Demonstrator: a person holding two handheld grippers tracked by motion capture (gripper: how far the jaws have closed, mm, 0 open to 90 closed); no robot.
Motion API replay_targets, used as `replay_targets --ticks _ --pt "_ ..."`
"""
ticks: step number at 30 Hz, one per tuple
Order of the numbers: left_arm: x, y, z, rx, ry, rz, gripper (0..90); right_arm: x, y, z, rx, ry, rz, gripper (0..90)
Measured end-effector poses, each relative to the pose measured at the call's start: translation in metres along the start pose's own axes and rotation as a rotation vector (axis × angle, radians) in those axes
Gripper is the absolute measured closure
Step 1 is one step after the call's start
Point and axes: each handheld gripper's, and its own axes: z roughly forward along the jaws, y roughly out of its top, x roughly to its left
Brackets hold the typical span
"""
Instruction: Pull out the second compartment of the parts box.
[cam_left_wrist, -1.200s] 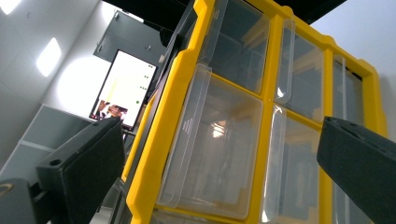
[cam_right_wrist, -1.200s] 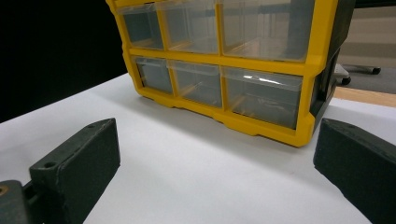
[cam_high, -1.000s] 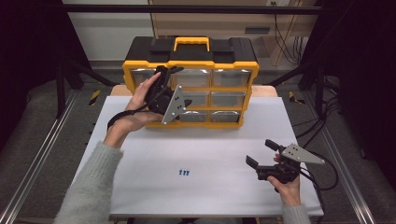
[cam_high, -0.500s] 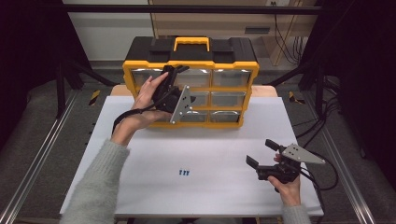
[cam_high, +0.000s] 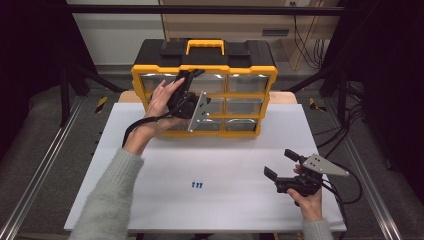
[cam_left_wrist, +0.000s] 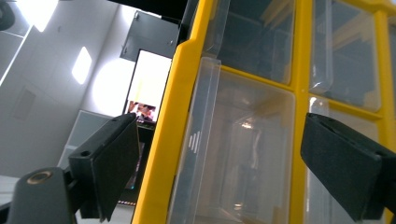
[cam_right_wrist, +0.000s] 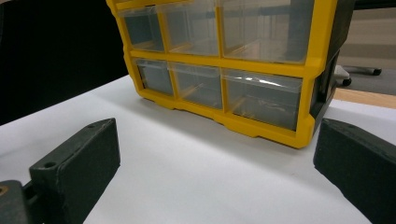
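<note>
Left gripper view: spread, closing fingers straddle the organizer's clear drawer, untouched.

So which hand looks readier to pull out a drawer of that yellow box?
Probably the left: its gripper is up against the top-left drawer, fingers just closing around its edge. The right gripper rests far back, open.

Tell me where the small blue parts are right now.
In the high view, the small blue parts lie on the white table, near its front centre, apart from both grippers.

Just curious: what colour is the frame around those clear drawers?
Yellow frame, seen best in the high view.
</note>
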Motion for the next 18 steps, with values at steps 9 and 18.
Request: replay_targets --ticks 9,18 --pt "-0.0044 -0.0011 0.0036 0.005 0.026 0.033 24.0 0.0004 0.0006 -0.0009 -0.002 -0.001 0.004 1.2" --pt "-0.007 -0.0027 0.0055 0.01 0.039 0.052 31.9 0.0 0.0006 -0.0012 -0.002 0.001 -0.001 1.1"
